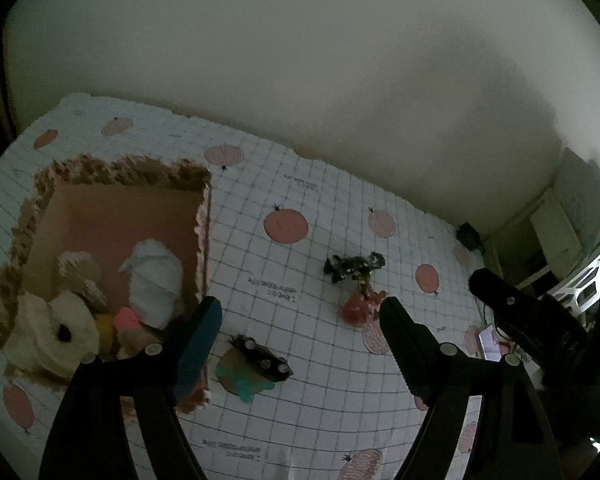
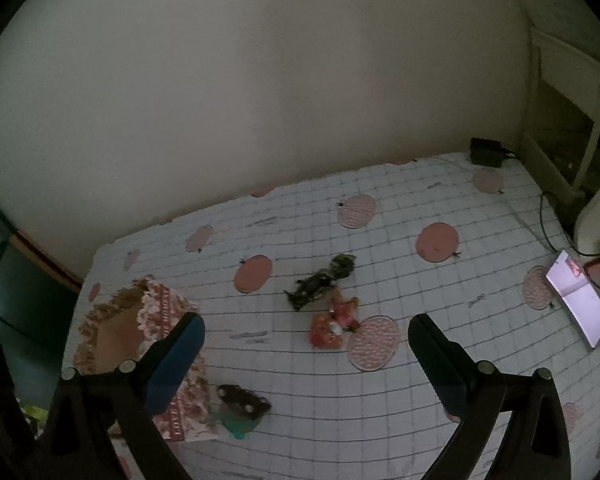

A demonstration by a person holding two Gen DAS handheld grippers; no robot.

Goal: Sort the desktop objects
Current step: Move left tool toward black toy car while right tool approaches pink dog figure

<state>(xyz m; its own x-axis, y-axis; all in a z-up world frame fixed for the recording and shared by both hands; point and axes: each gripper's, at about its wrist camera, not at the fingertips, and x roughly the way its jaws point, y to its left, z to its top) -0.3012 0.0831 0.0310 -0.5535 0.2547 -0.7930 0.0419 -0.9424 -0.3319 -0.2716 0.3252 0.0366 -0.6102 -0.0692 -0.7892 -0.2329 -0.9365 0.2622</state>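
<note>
Jaws are standing wide apart on both of your grippers, the left gripper and the right gripper, and nothing is sitting between either pair. You are hovering over the cloth with three loose things waiting on it: a dark toy near the middle, a red toy just beside it and maybe touching it, and a clip lying on a card just beside the box. The box is already holding soft toys, a plush and a white bundle among them. The red toy is looking small, light and lumpy, probably hard plastic, though the dim light is making that hard to judge, so it may be slipping or rolling as you are closing on it; you should be taking it across its widest part, low down. The dark toy is looking thin and spiky, so you should be pinching its middle, not a limb. The clip is looking stiff and flat; you should be gripping it across its narrow sides.
</note>
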